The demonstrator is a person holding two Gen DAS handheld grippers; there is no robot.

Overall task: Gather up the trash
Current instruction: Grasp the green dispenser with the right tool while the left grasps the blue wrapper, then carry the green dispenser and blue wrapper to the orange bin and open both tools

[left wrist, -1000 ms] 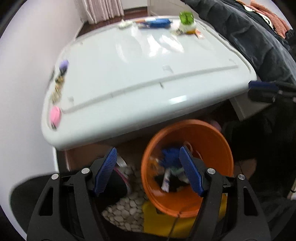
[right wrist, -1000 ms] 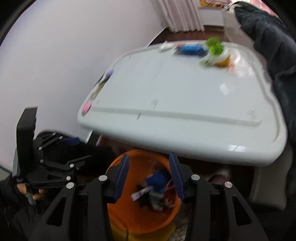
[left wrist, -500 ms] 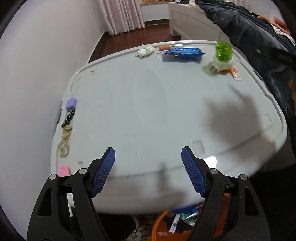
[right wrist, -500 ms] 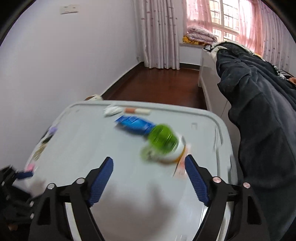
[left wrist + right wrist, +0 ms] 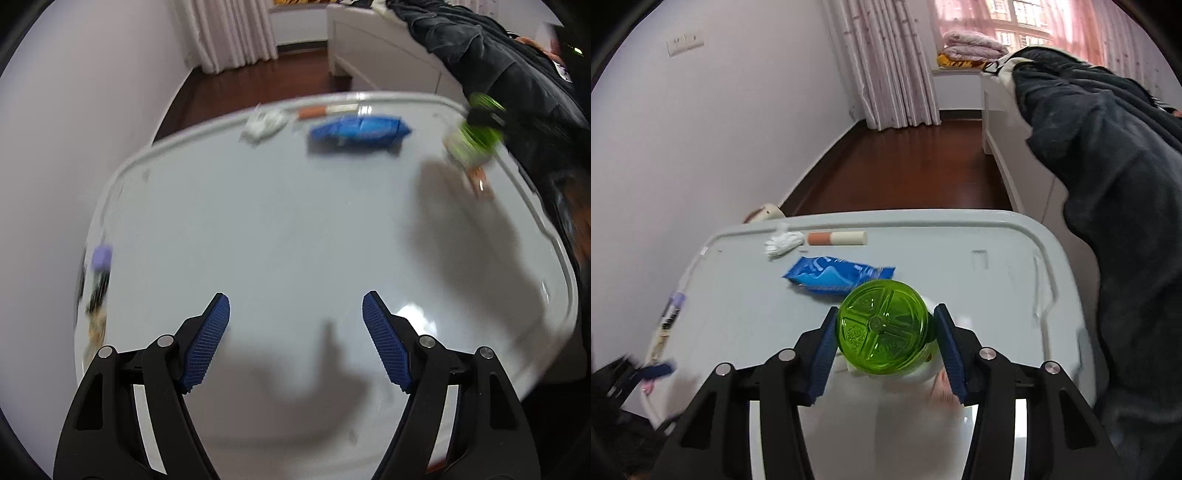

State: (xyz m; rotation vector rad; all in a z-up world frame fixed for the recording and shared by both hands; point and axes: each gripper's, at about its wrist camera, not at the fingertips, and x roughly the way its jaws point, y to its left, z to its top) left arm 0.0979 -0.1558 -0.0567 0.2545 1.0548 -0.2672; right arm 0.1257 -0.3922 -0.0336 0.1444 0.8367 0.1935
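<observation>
Green container (image 5: 882, 328) between closing right jaws, left jaws empty

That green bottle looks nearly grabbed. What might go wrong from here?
1. The right tool has just been closing around the green bottle; its blue pads sit at the round sides, so the smooth plastic might slip or tip.
2. A small orange-and-white wrapper lies right by the bottle and could get dragged or knocked off the table.
3. The left tool hangs open over bare table, far from the blue packet.
</observation>
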